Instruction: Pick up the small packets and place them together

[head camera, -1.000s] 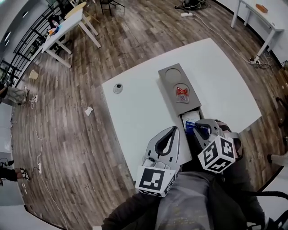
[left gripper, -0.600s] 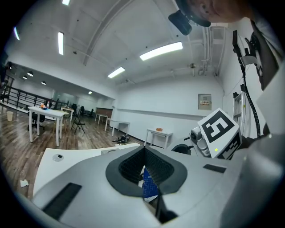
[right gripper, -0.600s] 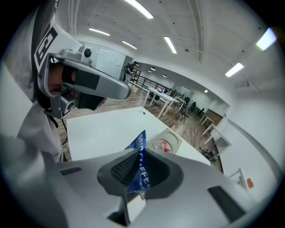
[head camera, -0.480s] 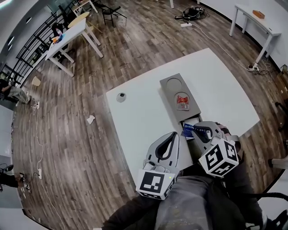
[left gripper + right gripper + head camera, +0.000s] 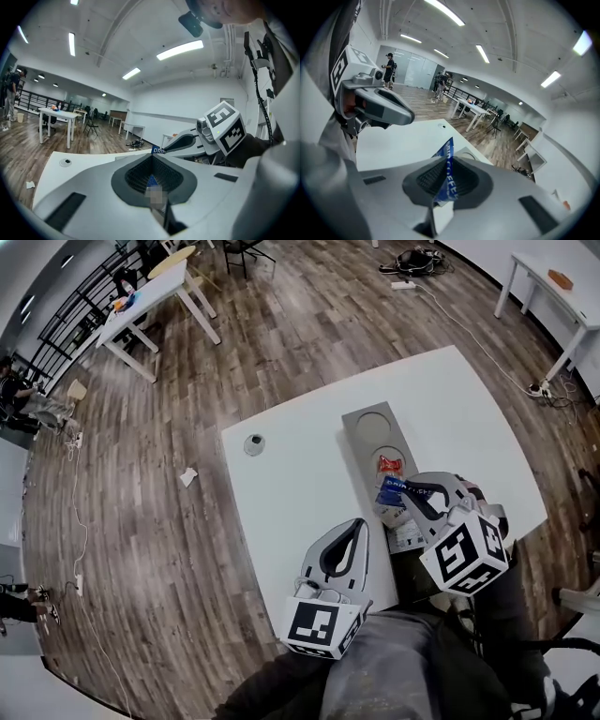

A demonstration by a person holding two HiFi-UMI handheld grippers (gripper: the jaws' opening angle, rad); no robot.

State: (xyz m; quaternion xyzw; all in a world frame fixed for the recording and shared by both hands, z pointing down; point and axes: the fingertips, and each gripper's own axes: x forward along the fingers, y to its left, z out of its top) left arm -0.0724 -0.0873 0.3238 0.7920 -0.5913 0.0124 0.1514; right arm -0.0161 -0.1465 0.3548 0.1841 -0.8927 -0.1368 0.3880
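My right gripper (image 5: pixel 392 487) is shut on a blue drip-coffee packet (image 5: pixel 395 493) and holds it just above the grey tray (image 5: pixel 352 423), near a red packet (image 5: pixel 389 465) lying in the tray's second round recess. In the right gripper view the blue packet (image 5: pixel 448 151) stands on edge between the pads. A white packet (image 5: pixel 406 536) lies in the tray's near square compartment. My left gripper (image 5: pixel 362 523) hovers shut over the table, left of the tray. A small blue speck shows deep in its seam; I cannot tell what it is.
A small round grey object (image 5: pixel 254 443) lies near the white table's (image 5: pixel 291 484) far left corner. The tray's far round recess (image 5: pixel 373 427) holds nothing. The table's front edge is at my lap. Wooden floor, cables and other desks surround the table.
The right gripper has lifted the blue packet out of the tray's near compartment and carried it up toward the red packet, uncovering a white packet beneath. The left gripper shifted slightly.
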